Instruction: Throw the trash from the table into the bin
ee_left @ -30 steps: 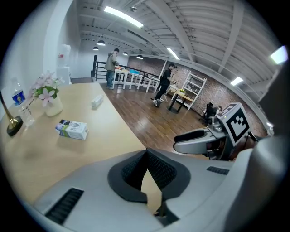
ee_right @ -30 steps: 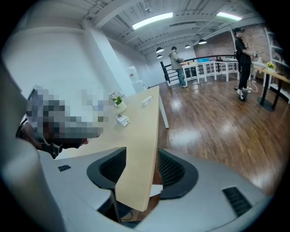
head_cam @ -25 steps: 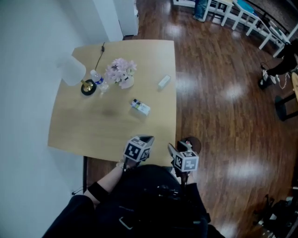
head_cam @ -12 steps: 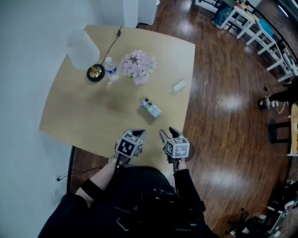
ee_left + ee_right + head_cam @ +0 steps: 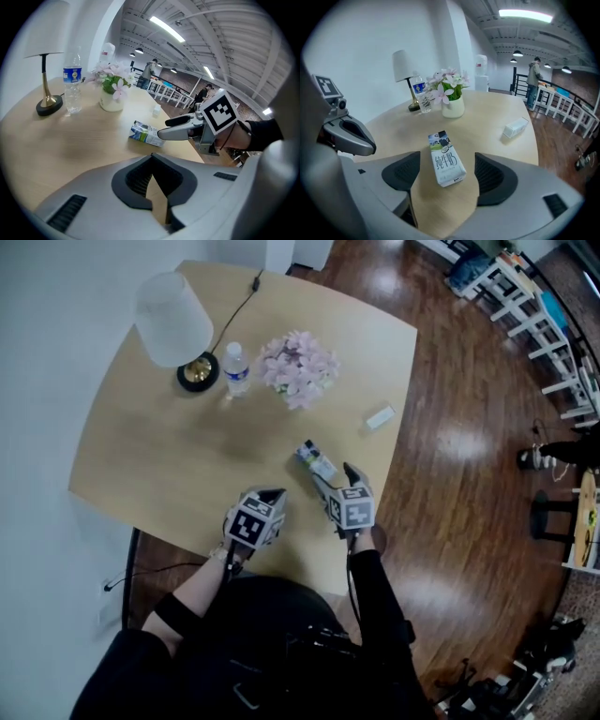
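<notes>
Right tool (image 5: 335, 476), jaws opening astride the untouched milk carton (image 5: 446, 161) by the surface's (image 5: 141, 456) right edge, is mid-reach; next it likely needs to advance and clamp; left tool (image 5: 274, 495) closed, empty.

White-and-green carton (image 5: 446, 161), pink flowers (image 5: 300, 367)

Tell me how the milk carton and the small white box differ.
The milk carton bears blue and green print; the small white box is plain. The carton lies between the right gripper's opening fingers; the box lies beyond, untouched. Both lie flat on the table.
</notes>
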A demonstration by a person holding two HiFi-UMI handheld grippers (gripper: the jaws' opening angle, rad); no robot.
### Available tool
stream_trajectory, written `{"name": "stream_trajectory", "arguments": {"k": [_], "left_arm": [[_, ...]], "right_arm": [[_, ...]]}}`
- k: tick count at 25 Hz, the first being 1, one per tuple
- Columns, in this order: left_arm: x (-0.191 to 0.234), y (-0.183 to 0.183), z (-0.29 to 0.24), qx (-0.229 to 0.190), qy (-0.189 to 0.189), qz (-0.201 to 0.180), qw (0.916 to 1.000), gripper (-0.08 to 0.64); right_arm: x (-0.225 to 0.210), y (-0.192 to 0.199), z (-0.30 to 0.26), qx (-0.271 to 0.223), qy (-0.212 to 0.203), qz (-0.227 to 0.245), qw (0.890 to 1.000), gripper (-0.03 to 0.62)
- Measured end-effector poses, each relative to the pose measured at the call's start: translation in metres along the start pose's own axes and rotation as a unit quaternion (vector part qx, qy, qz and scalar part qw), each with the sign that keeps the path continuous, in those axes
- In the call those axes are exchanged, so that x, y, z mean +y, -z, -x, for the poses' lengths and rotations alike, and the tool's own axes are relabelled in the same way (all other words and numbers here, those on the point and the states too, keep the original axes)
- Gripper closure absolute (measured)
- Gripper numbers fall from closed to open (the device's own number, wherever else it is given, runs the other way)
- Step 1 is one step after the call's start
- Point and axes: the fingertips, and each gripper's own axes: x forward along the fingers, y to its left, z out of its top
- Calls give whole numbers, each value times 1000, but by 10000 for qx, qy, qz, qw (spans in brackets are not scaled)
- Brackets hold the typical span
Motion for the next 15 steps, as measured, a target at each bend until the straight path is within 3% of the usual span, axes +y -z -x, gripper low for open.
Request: {"name": "stream_trajectory", "arguments": {"k": [5, 11, 15], "left_arm": [[21, 1, -3, 32, -14, 50, 10000, 560], [29, 2, -7, 53, 15, 94, 9999, 560], [30, 6, -8, 63, 55, 95, 9999, 560]], "right_arm": [[3, -6, -29, 266, -45, 456, 9986, 209], [13, -8, -38, 393, -138, 566, 9975, 212], [21, -5, -31, 373, -83, 422, 9984, 297]]}}
